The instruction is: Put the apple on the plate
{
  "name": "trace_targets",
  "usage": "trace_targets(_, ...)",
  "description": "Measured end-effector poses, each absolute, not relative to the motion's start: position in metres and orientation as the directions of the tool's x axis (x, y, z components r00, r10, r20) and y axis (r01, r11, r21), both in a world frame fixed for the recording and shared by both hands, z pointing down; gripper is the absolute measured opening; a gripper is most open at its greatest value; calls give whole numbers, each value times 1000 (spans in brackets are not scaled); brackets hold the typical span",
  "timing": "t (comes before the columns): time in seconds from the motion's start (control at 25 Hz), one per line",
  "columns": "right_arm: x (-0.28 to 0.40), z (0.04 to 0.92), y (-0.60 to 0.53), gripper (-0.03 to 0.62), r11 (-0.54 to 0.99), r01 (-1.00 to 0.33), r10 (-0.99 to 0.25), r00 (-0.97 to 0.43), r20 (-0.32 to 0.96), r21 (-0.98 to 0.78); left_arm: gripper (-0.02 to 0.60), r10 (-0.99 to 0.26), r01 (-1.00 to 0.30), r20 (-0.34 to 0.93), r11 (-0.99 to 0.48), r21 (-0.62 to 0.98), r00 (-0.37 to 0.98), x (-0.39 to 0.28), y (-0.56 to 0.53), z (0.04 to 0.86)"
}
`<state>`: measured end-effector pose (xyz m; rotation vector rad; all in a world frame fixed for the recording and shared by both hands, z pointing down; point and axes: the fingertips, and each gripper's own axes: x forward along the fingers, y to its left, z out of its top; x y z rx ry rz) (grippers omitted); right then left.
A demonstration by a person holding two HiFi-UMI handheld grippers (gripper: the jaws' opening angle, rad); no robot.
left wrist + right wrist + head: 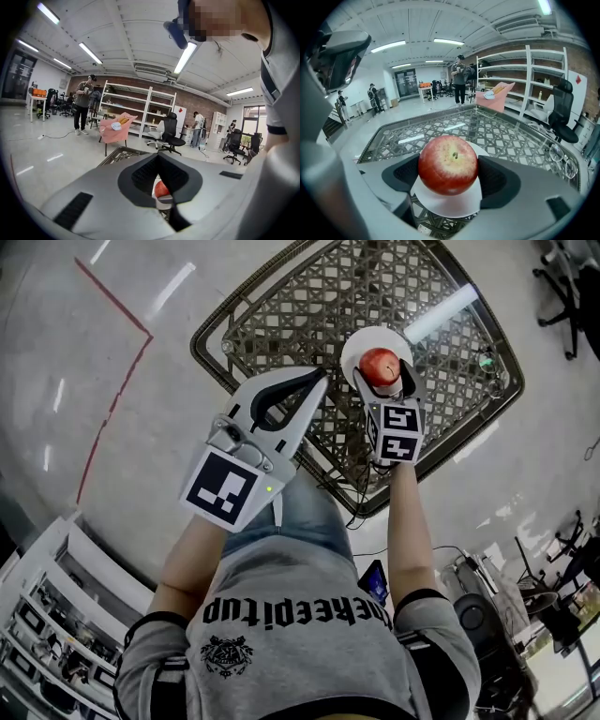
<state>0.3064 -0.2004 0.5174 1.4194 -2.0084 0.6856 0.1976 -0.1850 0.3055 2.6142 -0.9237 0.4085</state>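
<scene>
The left gripper (pixel 317 381) hangs nearest the body, its jaws closed tip to tip on nothing. Beyond it, the right gripper (pixel 382 385) clamps the red apple (pixel 448 164) between both pads, directly over the white plate (pixel 450 205) on the glass-topped lattice table (pixel 511 136).

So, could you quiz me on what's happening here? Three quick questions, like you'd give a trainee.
1. True or false: the left gripper has its jaws together with nothing in them.
2. The right gripper grips the apple above what? A) a bowl B) a plate C) a tray
3. In one word, what colour is the plate?
Key: 1 true; 2 B; 3 white.
</scene>
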Motion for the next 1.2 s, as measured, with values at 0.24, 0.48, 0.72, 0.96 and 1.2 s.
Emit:
trace_targets(0.24, 304, 518, -201, 411, 319, -946, -649, -267, 712, -64, 18, -549, -647, 376, -731, 218, 746, 196, -188, 308)
trace_targets(0.48, 303, 516, -201, 411, 304, -951, -658, -248, 710, -51, 18, -541, -641, 377, -735, 222, 752, 197, -188, 307)
trace_targets(0.72, 307, 518, -200, 413, 282, -956, -648, -249, 720, -77, 18, -534, -633, 376, -742, 220, 757, 200, -187, 308)
trace_targets(0.96, 307, 508, -198, 413, 266, -961, -656, -236, 717, -73, 18, -534, -629, 370, -747, 216, 760, 198, -185, 300)
trace_targets(1.2, 304, 509, -199, 413, 270, -960, -658, -244, 712, -80, 18, -529, -628, 378, -747, 218, 760, 198, -184, 304)
